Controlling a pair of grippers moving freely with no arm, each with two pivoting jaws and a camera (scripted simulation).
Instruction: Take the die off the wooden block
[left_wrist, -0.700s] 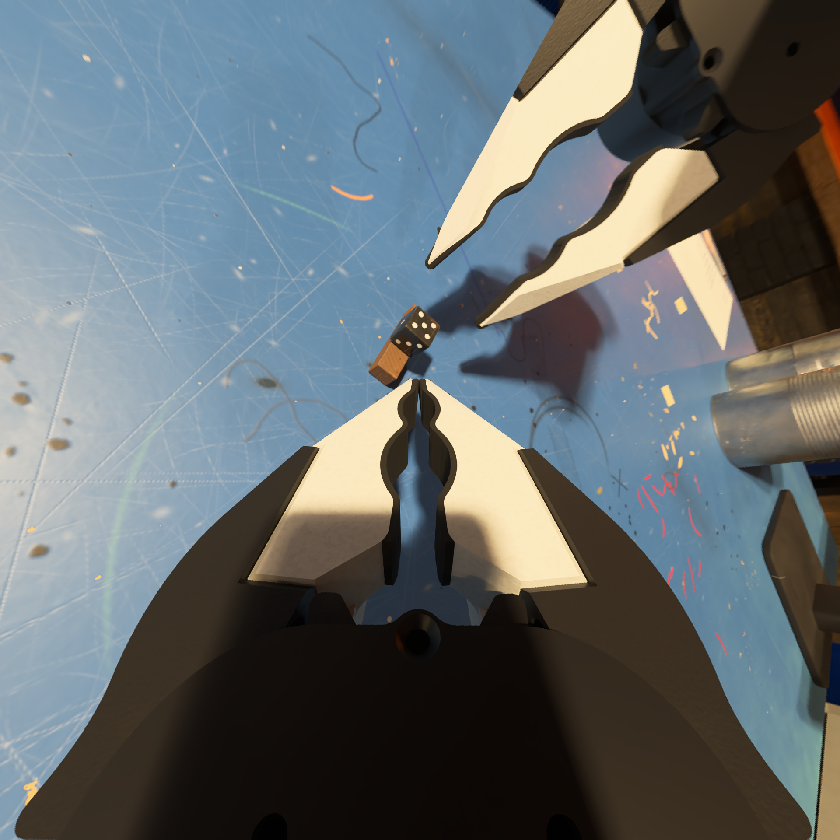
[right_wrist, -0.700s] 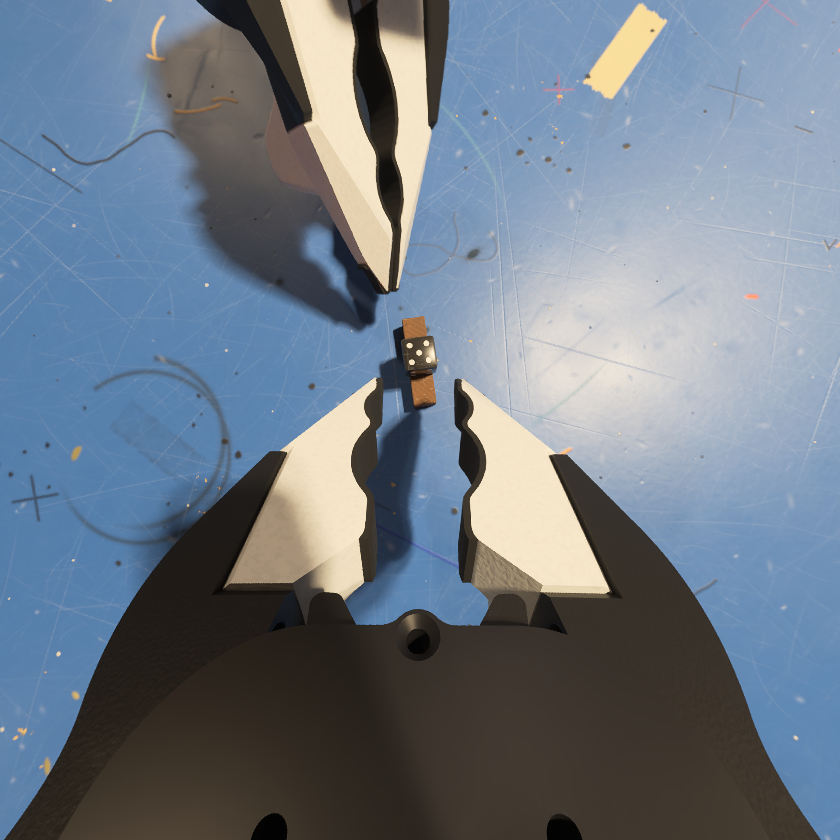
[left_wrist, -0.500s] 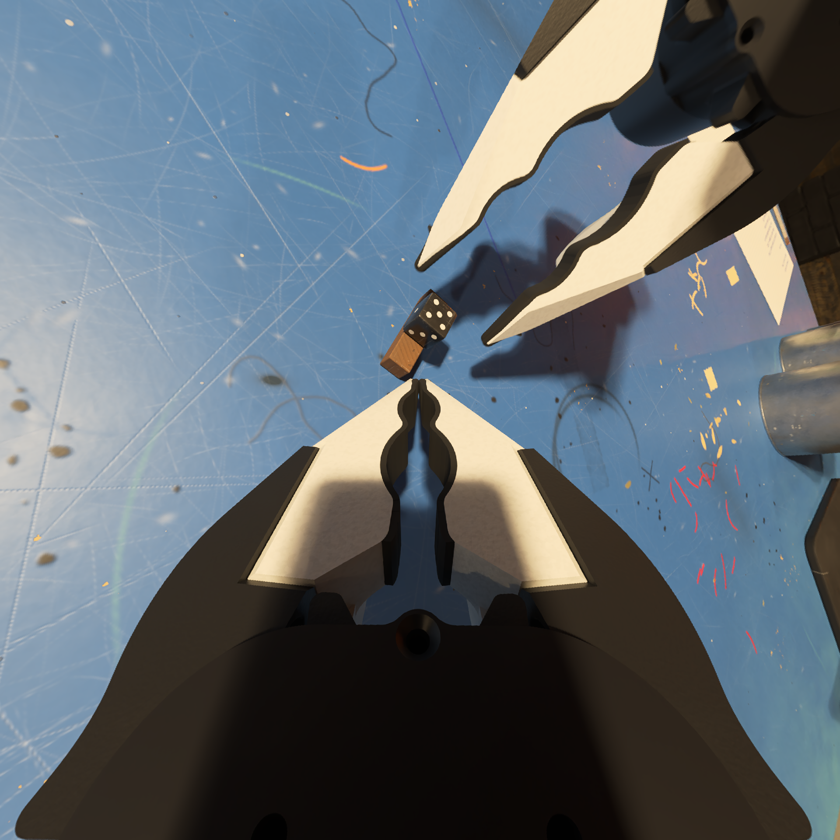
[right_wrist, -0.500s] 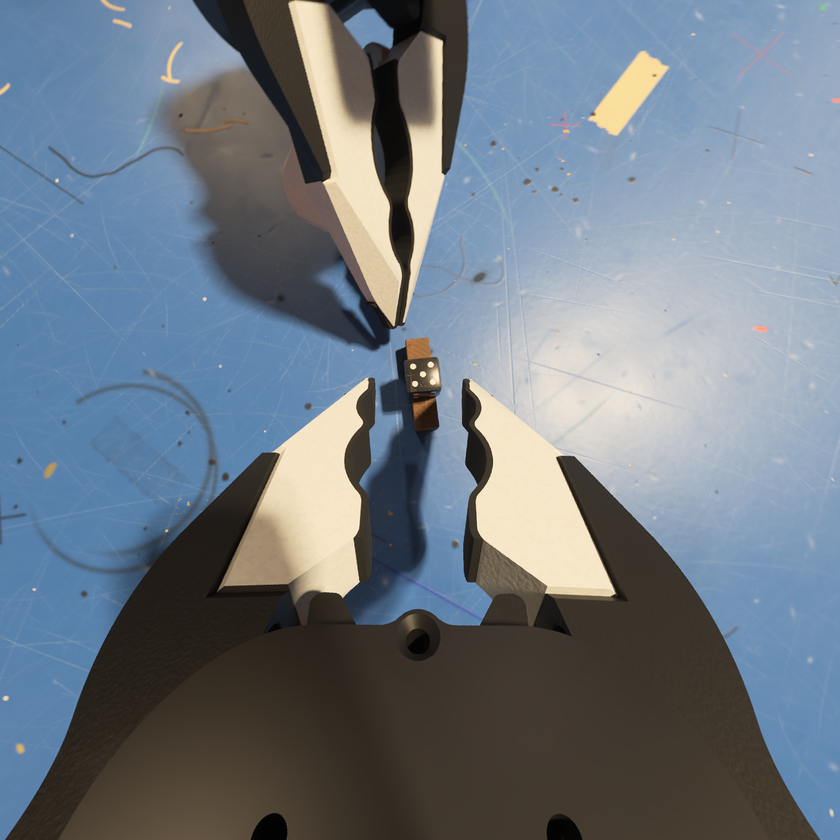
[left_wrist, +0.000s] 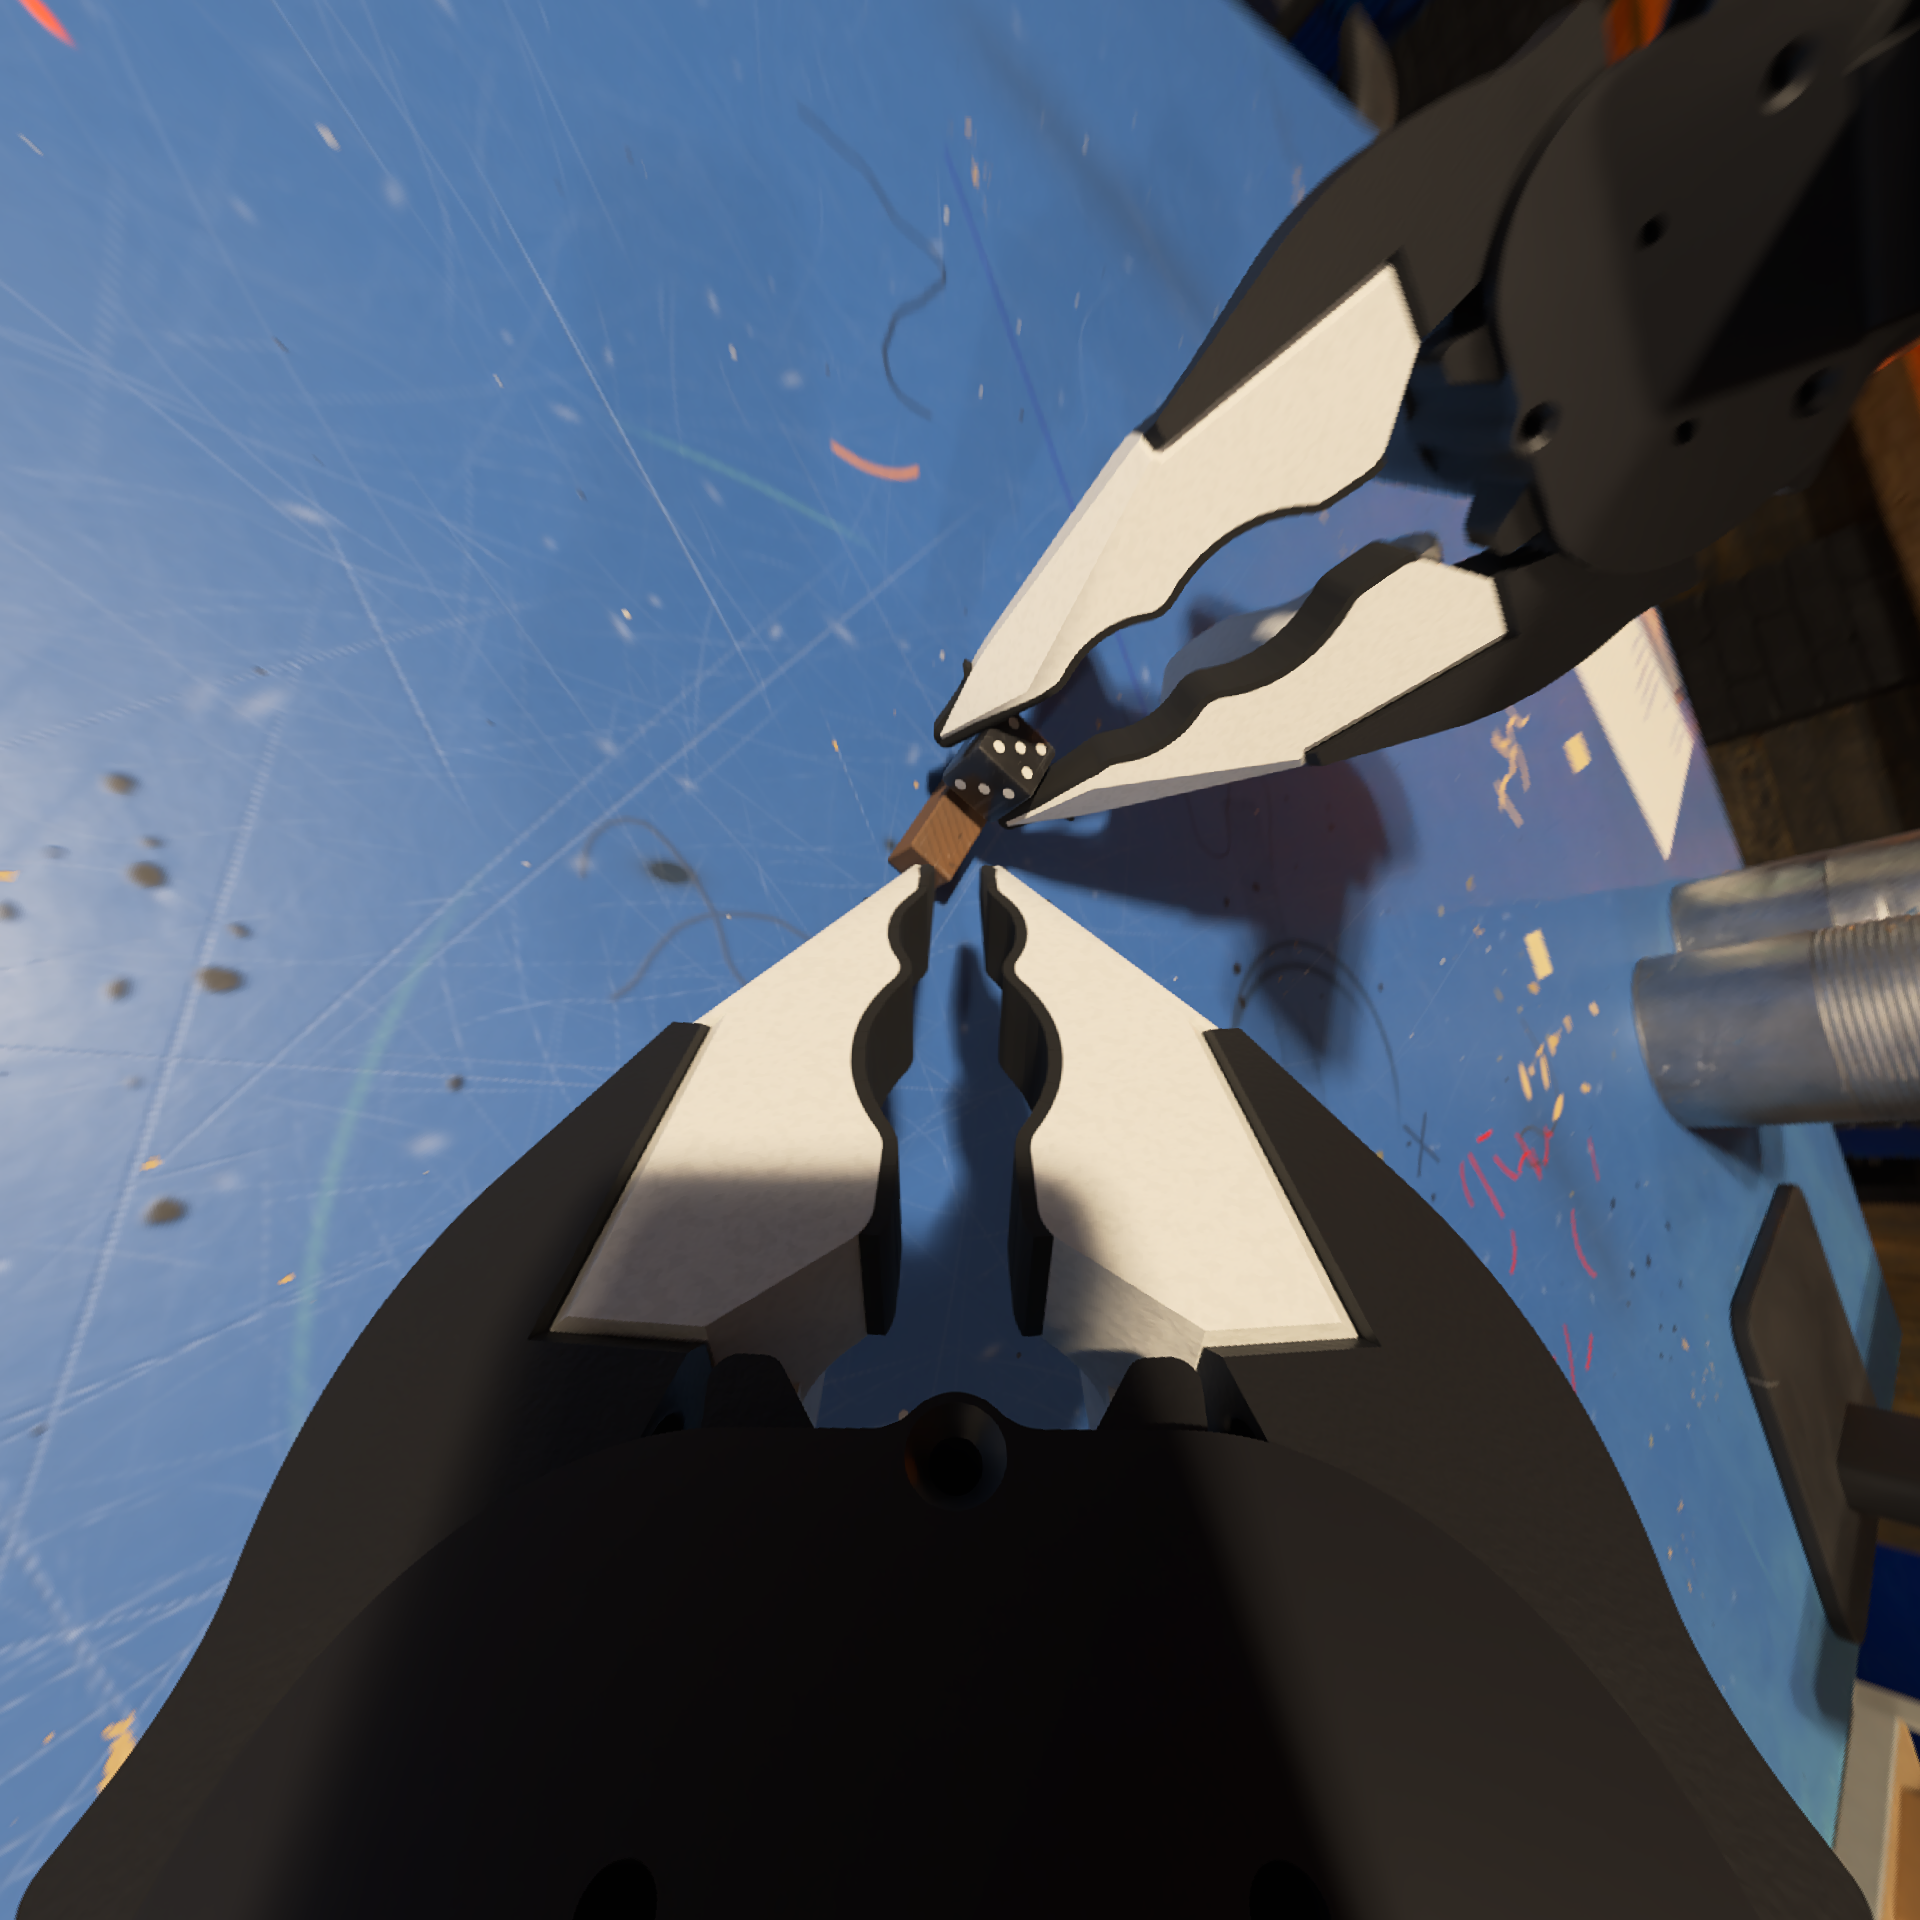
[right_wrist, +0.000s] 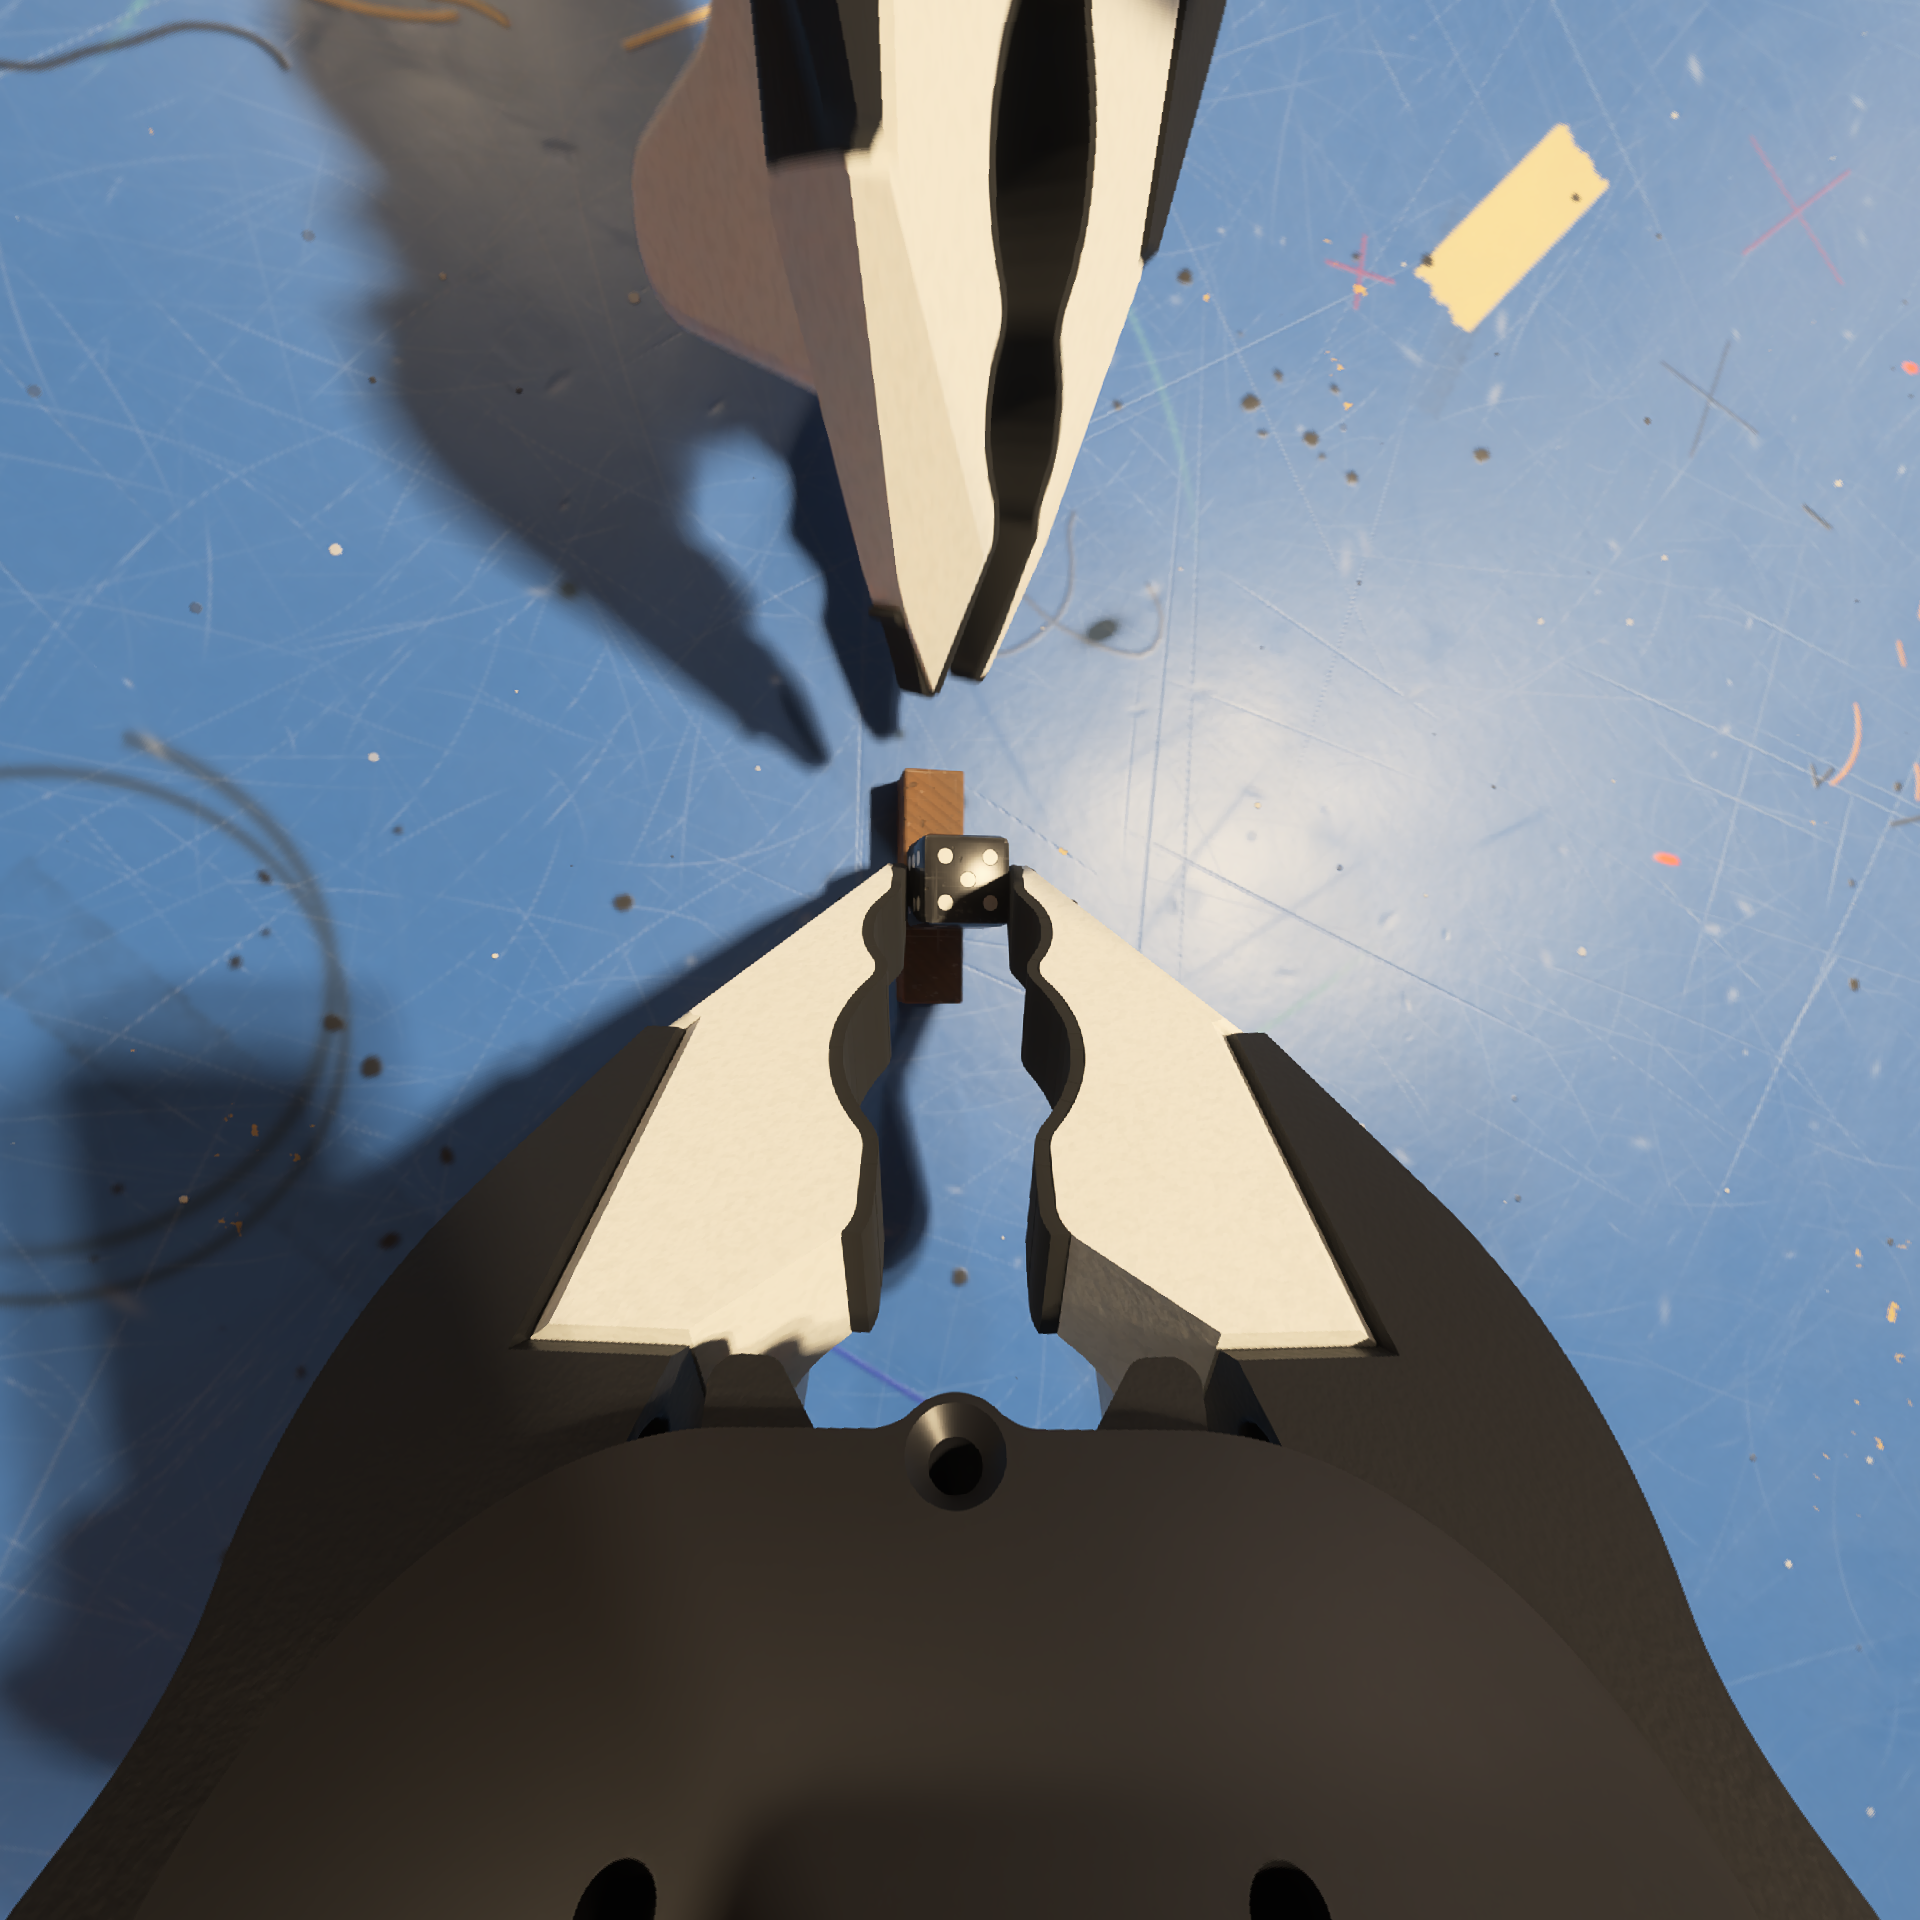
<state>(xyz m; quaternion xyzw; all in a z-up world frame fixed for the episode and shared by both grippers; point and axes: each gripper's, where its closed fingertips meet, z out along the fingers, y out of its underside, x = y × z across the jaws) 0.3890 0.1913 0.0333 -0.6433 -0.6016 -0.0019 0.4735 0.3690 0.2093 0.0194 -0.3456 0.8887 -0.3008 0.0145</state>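
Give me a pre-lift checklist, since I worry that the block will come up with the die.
1. Right claw straddles the black die: ok.
2. Right fingertips pressed firmly on the die faces: cannot tell; they look in contact.
3. Die sits on the wooden block, not yet lifted: ok.
4. Left claw holds the block down: not ok; slightly open, its tips only at the block's near end.
5. Right fingers clear of the block: cannot tell.
6. Blue table beside the block free as a set-down spot: ok.
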